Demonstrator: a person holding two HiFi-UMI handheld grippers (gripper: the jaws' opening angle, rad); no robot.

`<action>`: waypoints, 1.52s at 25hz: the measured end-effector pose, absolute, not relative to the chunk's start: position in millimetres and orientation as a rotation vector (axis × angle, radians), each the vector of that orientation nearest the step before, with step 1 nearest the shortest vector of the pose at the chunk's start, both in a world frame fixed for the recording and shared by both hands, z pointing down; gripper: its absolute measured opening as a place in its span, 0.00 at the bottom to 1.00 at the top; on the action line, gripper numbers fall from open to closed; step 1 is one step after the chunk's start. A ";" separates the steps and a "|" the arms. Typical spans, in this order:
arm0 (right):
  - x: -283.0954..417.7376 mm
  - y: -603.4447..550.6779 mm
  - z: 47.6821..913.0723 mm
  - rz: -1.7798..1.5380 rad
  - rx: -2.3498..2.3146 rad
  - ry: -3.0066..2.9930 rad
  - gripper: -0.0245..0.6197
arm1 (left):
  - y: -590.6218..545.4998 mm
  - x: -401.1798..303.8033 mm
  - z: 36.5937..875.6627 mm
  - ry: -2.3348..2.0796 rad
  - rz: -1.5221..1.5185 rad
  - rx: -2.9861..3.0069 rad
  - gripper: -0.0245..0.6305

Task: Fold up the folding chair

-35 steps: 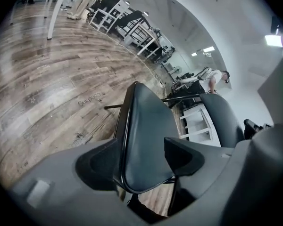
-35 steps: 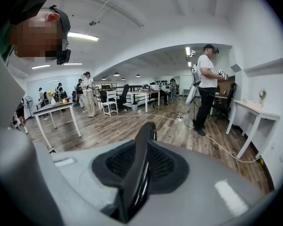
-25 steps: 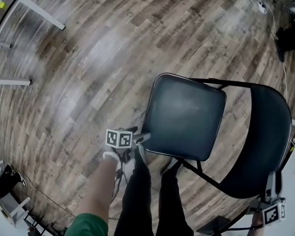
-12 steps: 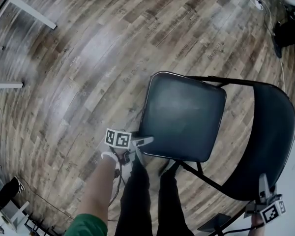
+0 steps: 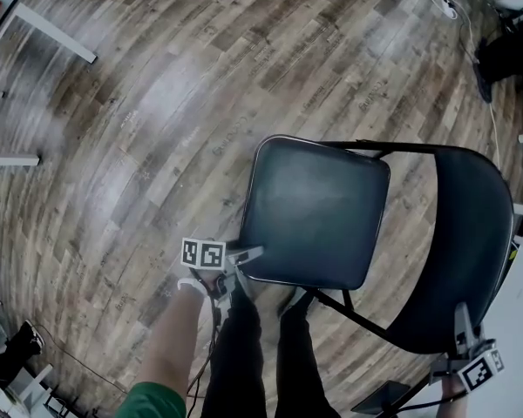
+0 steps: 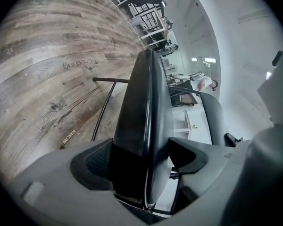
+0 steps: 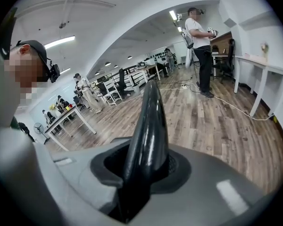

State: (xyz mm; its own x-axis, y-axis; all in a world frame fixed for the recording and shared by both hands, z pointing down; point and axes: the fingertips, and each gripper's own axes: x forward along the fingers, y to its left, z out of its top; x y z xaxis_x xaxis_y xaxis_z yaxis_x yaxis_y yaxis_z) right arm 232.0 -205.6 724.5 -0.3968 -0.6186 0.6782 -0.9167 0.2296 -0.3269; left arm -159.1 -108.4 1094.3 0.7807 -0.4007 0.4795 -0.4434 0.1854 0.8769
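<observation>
Head view: folding chair (image 5: 392, 259) stands fully open on the wood floor (image 5: 157, 103), seat (image 5: 314, 212) flat, backrest (image 5: 466, 233) upright. Left gripper (image 5: 248, 258) is at the seat's near corner. Right gripper (image 5: 462, 325) is on the backrest's top edge.

Left gripper view: the seat's rim sits right between the jaws and runs on ahead of them. The jaws stand wide but have just been closing, and both pads (image 6: 96, 161) look to touch the thick cushion, so this reads as a grip on the seat.

Right gripper view: the backrest's thin edge rises from between the jaws, which have just been closing and now pinch it from both sides.

Progress, as a judgement: only the grabbing is done. No folding yet: the seat is not tipped toward the backrest, and the legs (image 5: 357, 316) are spread beneath it. Left to do: swing the seat up against the backrest and bring the frame flat.

Writing: printed words show on floor planks left of the left jaws, but the lens warps them and they are not safely readable. The marker cube (image 5: 202, 254) carries black-and-white squares and no letters. No brand is seen on the chair.
</observation>
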 end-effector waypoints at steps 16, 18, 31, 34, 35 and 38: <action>272.1 -208.1 683.9 0.960 1.425 -2.096 0.20 | -112.5 -114.1 1013.4 -0.842 0.034 1.395 0.56; 276.8 -208.2 674.8 0.946 1.426 -2.099 0.20 | -114.3 -102.9 995.9 -0.844 0.018 1.397 0.54; 308.0 -202.8 613.5 0.928 1.426 -2.121 0.18 | -122.0 -12.3 871.4 -0.847 -0.023 1.462 0.54; 310.0 -203.8 600.6 0.934 1.419 -2.133 0.17 | -125.2 9.5 848.4 -0.847 -0.003 1.482 0.55; 309.9 -204.7 596.4 0.932 1.417 -2.134 0.17 | -126.9 16.1 840.8 -0.847 0.002 1.488 0.55; 311.7 -205.0 586.2 0.917 1.418 -2.124 0.17 | -130.8 35.6 822.1 -0.856 0.016 1.502 0.55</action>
